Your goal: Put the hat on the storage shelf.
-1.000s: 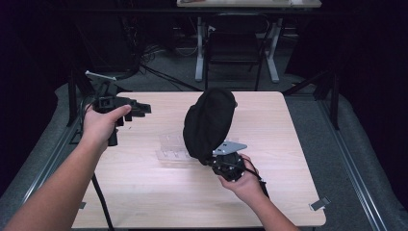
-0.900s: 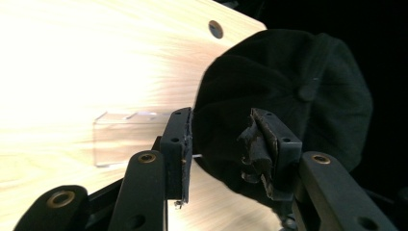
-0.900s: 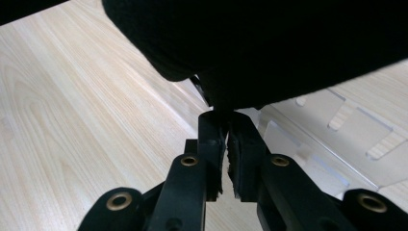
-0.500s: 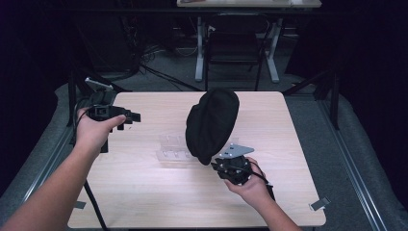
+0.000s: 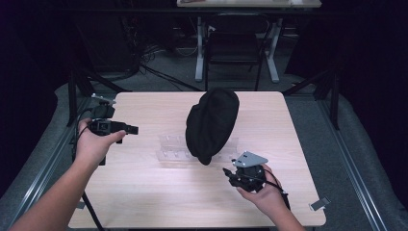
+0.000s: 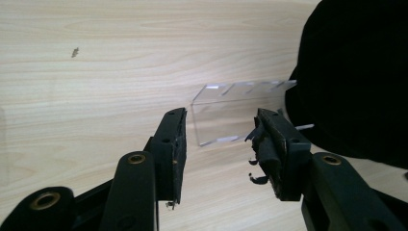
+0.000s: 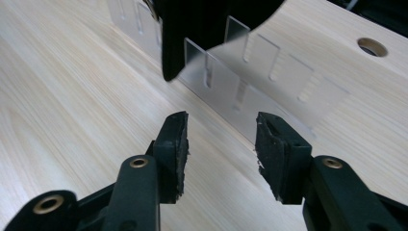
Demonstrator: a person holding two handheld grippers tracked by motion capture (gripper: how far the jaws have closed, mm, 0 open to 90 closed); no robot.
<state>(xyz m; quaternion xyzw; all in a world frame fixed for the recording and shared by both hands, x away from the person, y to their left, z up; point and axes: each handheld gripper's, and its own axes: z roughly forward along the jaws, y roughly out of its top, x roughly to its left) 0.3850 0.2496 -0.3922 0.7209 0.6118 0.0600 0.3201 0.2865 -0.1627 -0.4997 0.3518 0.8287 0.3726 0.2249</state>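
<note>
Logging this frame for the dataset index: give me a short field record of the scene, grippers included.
surface: light wooden table
main item: black cap resting on a clear acrylic slotted stand
left gripper: open, jaws just been opening, nothing between them, left of the stand
right gripper: open, jaws just been opening, nothing between them, near side of the cap
contact: neither gripper touches the cap

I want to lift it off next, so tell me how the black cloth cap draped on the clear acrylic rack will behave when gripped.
The black cloth cap probably flops: it sags over the clear acrylic rack. It looks light, since the thin rack bears it. Lifting may drag or tip that rack.
</note>
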